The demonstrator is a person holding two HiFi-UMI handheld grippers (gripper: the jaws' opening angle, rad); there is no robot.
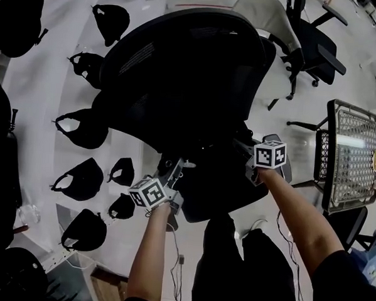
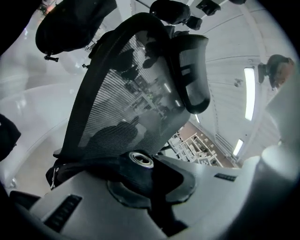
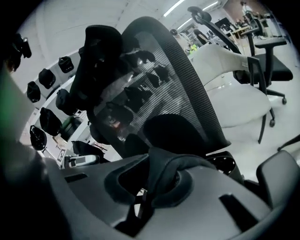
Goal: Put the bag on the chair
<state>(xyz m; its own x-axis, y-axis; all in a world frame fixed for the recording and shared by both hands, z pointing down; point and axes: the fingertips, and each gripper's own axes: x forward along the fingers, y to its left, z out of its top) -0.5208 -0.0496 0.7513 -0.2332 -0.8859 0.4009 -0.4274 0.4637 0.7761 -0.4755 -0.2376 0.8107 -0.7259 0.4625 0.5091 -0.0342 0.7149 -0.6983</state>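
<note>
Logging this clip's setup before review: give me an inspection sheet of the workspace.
surface: pale glossy floor; black mesh office chair centred.
job's things: black fabric bag held at the chair's seat by both grippers.
clutter: several more black bags spread at left.
grippers: left hand-held gripper and right hand-held gripper both shut on the bag.
cables: thin cable on the floor by the person's legs.
surroundings: white-backed chair, black wheeled chair, grid-backed chair at right.
</note>
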